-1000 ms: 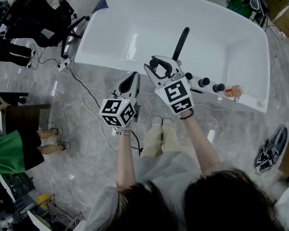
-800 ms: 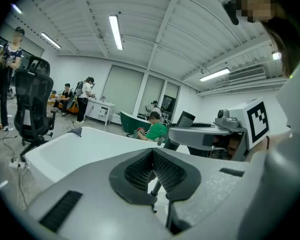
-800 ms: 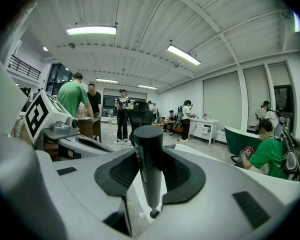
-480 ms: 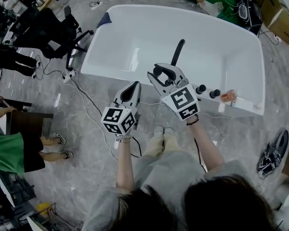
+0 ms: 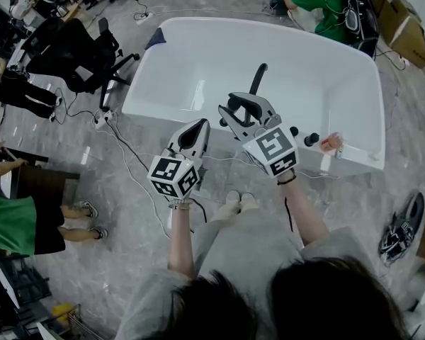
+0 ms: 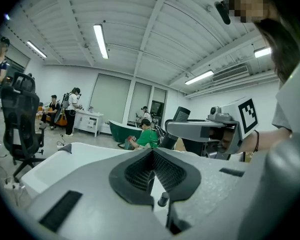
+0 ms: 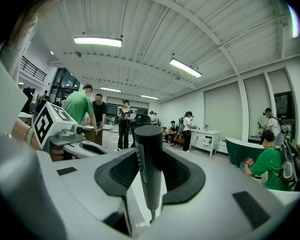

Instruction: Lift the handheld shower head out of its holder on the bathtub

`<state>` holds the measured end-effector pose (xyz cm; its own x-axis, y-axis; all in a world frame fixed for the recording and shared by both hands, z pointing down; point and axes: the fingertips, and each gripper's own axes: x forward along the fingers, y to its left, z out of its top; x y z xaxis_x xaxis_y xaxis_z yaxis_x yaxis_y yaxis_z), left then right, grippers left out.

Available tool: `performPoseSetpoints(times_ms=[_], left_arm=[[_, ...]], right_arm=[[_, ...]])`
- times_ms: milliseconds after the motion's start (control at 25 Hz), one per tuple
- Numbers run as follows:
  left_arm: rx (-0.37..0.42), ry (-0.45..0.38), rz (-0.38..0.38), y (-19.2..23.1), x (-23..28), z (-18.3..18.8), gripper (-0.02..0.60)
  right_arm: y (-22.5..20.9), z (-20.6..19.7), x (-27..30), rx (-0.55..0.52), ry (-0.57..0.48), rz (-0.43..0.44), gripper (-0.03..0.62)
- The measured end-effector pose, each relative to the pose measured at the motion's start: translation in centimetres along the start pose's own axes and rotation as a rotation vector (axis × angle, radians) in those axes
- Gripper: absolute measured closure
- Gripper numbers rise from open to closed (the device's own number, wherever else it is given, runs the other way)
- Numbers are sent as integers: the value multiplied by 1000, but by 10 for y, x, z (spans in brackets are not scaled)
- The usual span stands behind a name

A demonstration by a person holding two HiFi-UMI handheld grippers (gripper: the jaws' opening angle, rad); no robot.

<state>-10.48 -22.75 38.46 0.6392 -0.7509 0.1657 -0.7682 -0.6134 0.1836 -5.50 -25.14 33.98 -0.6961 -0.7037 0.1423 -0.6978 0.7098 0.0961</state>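
The left tool (image 5: 199,126) hangs at the near rim of the white bathtub (image 5: 191,55), its jaws drawn narrow with nothing between them. Beside it, the right tool (image 5: 244,103) is clamped on the dark shower head (image 5: 257,78), which juts out over the basin. Each tool's cube carries only square black-and-white markers, no legible words. The right tool hides the holder. Black knobs (image 5: 311,139) sit on the rim further right.
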Motion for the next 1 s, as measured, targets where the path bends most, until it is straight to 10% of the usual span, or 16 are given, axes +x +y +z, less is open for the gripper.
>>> performPoseSetpoints(times_ms=[1000], left_arm=[[152,-134,-123,-46,-26,101,577]], right_arm=[[-4,95,-64,36,-200,-41,462]])
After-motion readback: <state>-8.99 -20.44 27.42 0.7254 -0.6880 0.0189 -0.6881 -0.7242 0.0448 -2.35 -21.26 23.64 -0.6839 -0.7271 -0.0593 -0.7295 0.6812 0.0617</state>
